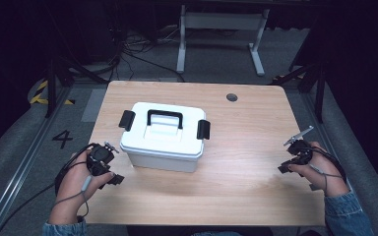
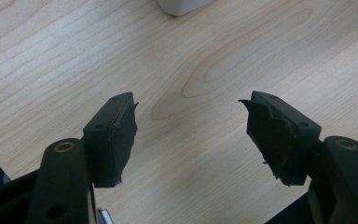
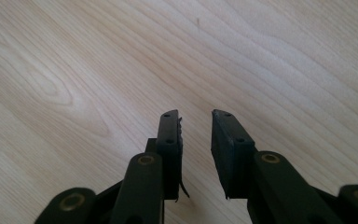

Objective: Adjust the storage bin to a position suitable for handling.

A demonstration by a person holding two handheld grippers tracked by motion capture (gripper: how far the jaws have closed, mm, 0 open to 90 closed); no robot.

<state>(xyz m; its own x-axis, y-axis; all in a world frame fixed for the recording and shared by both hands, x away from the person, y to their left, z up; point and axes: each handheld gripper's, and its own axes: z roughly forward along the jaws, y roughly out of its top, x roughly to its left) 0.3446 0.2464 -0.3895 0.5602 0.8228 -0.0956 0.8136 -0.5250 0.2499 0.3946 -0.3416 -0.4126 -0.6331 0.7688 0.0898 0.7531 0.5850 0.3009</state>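
a white box (image 1: 163, 142) sits on the wooden worktop (image 1: 246, 128), left of the middle and a little toward the near edge; its lid is on, a black handle (image 1: 165, 118) lies across the top, and a black latch (image 1: 126, 120) sticks out at each short end, the other latch (image 1: 203, 129) on the right; a small dark round hole (image 1: 232, 97) marks the worktop near its far edge.

the left gripper (image 1: 109, 169) is held in the person's left hand (image 1: 76, 182) just beside the box's near left corner, close to it but not touching; in the left gripper view (image 2: 189, 135) its jaws stand wide apart with bare wood between them, and a corner of the box (image 2: 182, 5) shows at the top edge; they hold nothing.

the right gripper (image 1: 290, 160) is in the right hand (image 1: 325, 174) near the right edge of the worktop, well apart from the box; in the right gripper view (image 3: 196, 140) its jaws are drawn close with a narrow gap left between the pads, nothing in that gap, plain wood grain below; a cable trails from each gripper over the wrists, and denim sleeves show at the bottom.
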